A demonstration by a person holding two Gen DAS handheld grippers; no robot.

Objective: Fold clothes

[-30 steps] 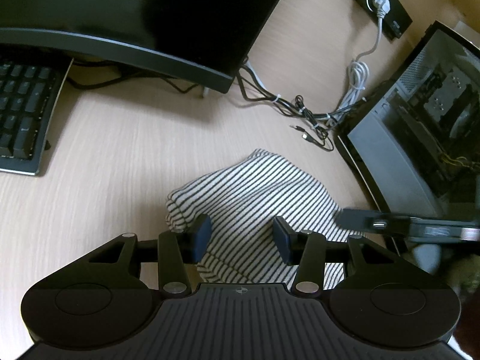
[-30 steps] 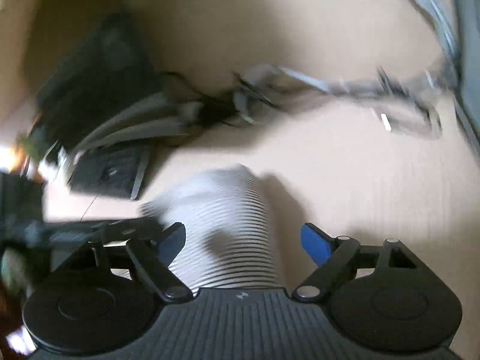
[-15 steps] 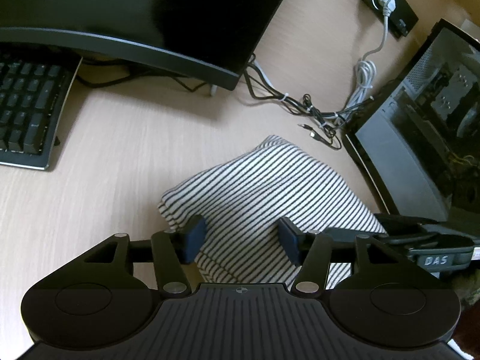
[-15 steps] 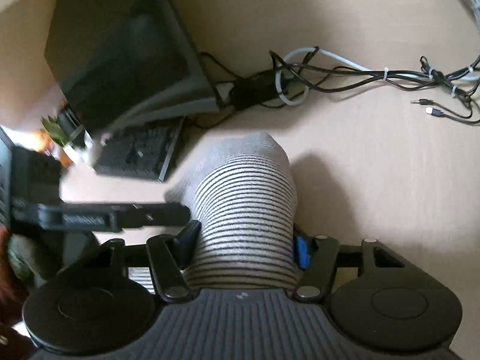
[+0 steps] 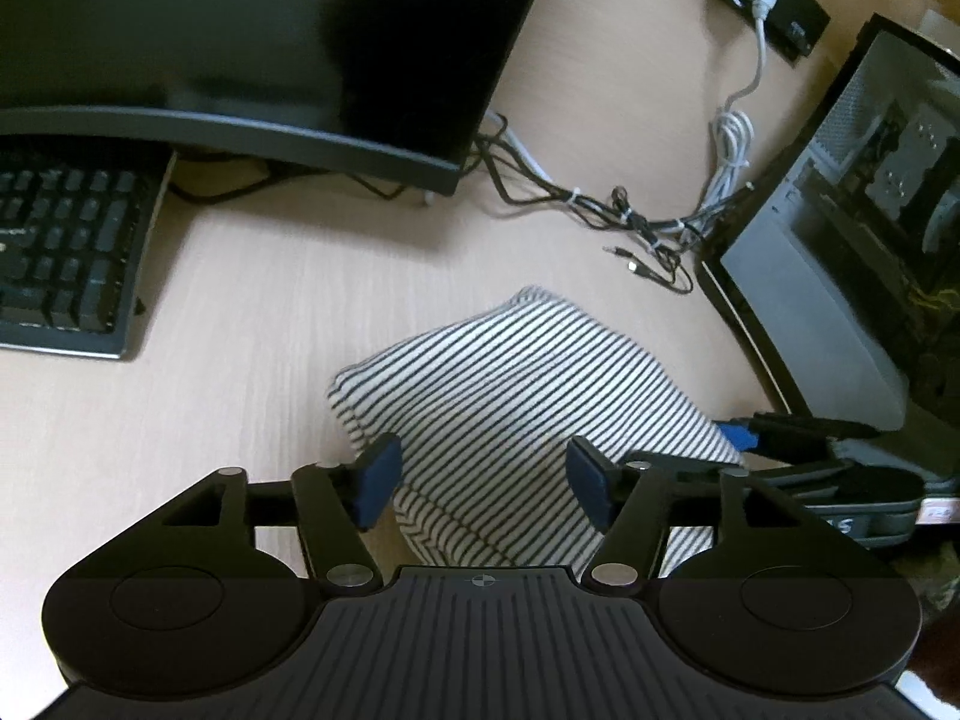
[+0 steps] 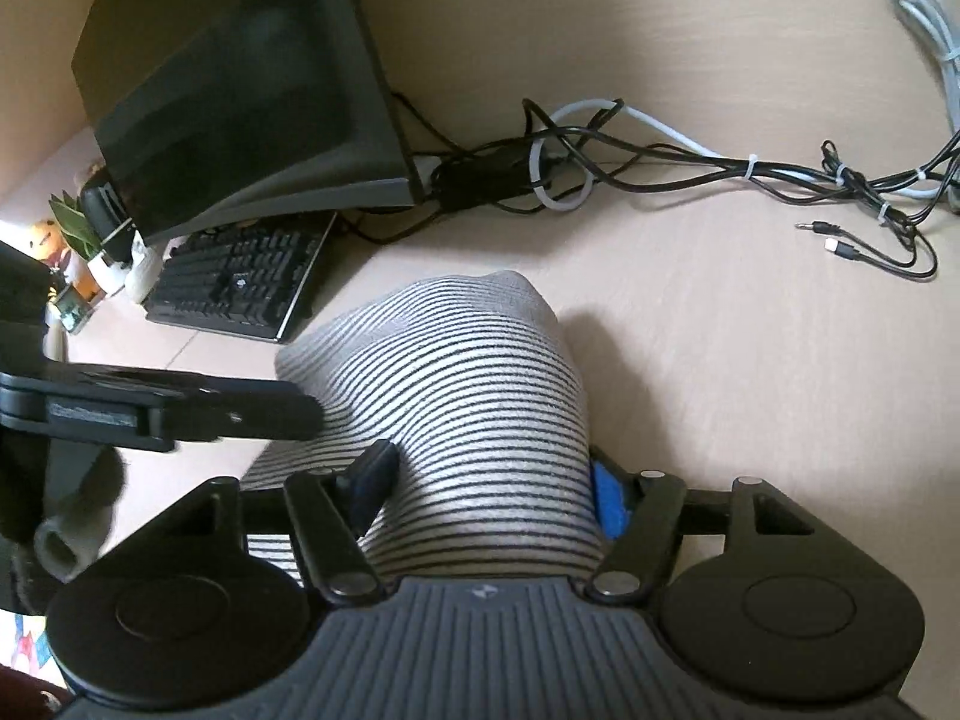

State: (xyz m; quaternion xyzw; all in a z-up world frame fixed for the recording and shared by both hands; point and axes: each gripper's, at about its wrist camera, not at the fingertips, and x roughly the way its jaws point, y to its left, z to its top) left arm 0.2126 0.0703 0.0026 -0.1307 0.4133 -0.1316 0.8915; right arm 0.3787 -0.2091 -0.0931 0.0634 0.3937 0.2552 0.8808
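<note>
Striped garment (image 5: 510, 396) lies bunched mid-desk (image 5: 240, 324), between keyboard (image 5: 66, 252) and computer case (image 5: 840, 276), short of the cable tangle (image 5: 630, 222); judged light, soft, limp, liable to sag and slide; best pinched at a doubled edge. Left gripper (image 5: 480, 480) jaws parted wide, straddling cloth, gripping nothing; right gripper (image 6: 492, 486) jaws pressed against a raised fold, apparently holding it.

Shirt (image 5: 516, 384) on desk (image 5: 252, 324), mid-front. Monitor (image 5: 240, 42) behind it, to left; keyboard (image 5: 66, 252) under monitor's left edge. Cables (image 5: 630, 216) behind shirt, between monitor and PC case (image 5: 840, 240) at right. Left gripper (image 5: 480, 480) over shirt's near edge; right gripper (image 6: 489, 480) straddling shirt's right side.
</note>
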